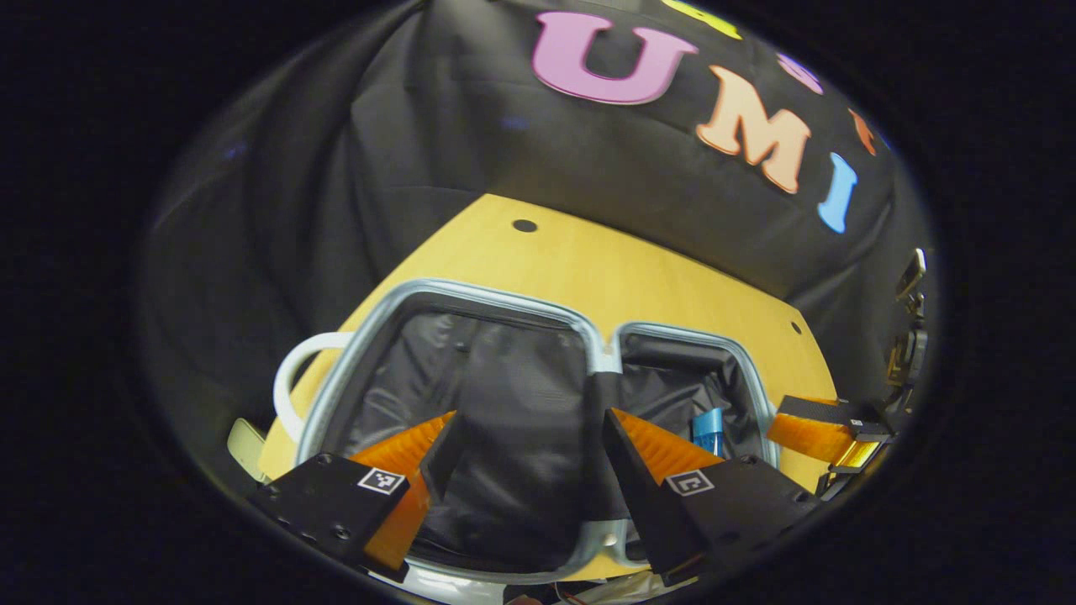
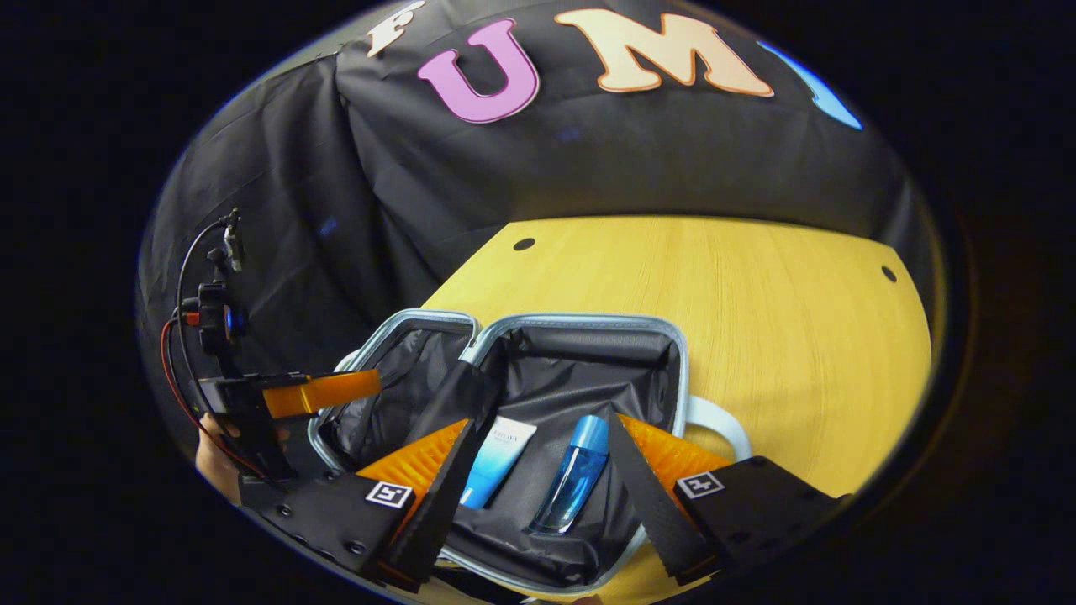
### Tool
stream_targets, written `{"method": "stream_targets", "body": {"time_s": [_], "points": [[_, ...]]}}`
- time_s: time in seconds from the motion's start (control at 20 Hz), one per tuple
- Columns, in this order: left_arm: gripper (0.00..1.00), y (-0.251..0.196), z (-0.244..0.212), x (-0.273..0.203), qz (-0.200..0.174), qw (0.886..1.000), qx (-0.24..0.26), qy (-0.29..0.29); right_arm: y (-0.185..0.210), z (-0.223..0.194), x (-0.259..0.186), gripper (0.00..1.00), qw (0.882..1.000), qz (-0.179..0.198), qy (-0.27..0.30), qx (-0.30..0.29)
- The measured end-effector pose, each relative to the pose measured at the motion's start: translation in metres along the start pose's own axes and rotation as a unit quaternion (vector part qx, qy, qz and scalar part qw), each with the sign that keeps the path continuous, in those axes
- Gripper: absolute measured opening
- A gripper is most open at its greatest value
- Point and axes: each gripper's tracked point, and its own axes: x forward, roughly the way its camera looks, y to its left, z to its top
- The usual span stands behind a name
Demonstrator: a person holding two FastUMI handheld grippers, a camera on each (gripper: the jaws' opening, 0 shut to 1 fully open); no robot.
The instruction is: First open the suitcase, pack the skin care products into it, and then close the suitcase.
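Ribbed pads are seen on both sets of tongs, and both are spread wide with nothing pinched. The left tongs (image 1: 521, 470) hang over one half of the open silver-rimmed, black-lined suitcase (image 1: 504, 296), above a loose black fabric divider flap (image 1: 513, 420). The right tongs (image 2: 538, 479) hang over the other half, where a white-and-blue skin care tube (image 2: 498, 464) and a blue glass bottle (image 2: 576, 475) lie side by side on the lining. The suitcase rests flat on the yellow wooden desk (image 2: 714, 286), a white handle (image 2: 719, 420) at its outer edge.

Packing is judged done; closing remains. Risks: the flap could be caught in the rim when the halves are folded, or the bottle could roll out if its half is lifted.

Both products are shown whole in the right gripper view, plus the left tongs at far left. In the left gripper view, a sliver of the bottle, the flap and the other tongs are seen.
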Motion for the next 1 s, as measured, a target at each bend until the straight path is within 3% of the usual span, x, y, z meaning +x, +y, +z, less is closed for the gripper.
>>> {"method": "stream_targets", "body": {"time_s": [0.15, 0.2, 0.3, 0.6, 0.8, 0.95, 1.0], "points": [[0.96, 0.056, 0.016, -0.004, 0.042, 0.999, -0.019, -0.019, 0.011, 0.012, -0.002, 0.98, 1.000, 0.001, -0.017, -0.002], [0.96, 0.072, 0.018, -0.005, 0.055, 0.998, -0.023, -0.020, 0.013, 0.013, -0.001, 0.93, 1.000, -0.001, -0.020, -0.002], [0.96, 0.106, 0.021, -0.007, 0.077, 0.996, -0.034, -0.022, 0.014, 0.017, -0.001, 0.98, 1.000, -0.007, -0.024, -0.005], [0.95, 0.176, 0.009, 0.008, 0.110, 0.991, -0.078, 0.007, 0.015, 0.024, -0.006, 0.98, 0.999, -0.024, -0.039, -0.002], [0.94, 0.198, -0.008, 0.031, 0.111, 0.988, -0.096, 0.041, 0.013, 0.027, -0.010, 0.98, 0.998, -0.035, -0.051, 0.005], [0.82, 0.207, -0.016, 0.038, 0.093, 0.987, -0.115, 0.062, 0.011, 0.026, -0.012, 0.98, 0.998, -0.041, -0.051, 0.003], [0.83, 0.203, -0.018, 0.042, 0.083, 0.987, -0.120, 0.068, 0.010, 0.025, -0.012, 0.98, 0.998, -0.043, -0.051, 0.002]]}}
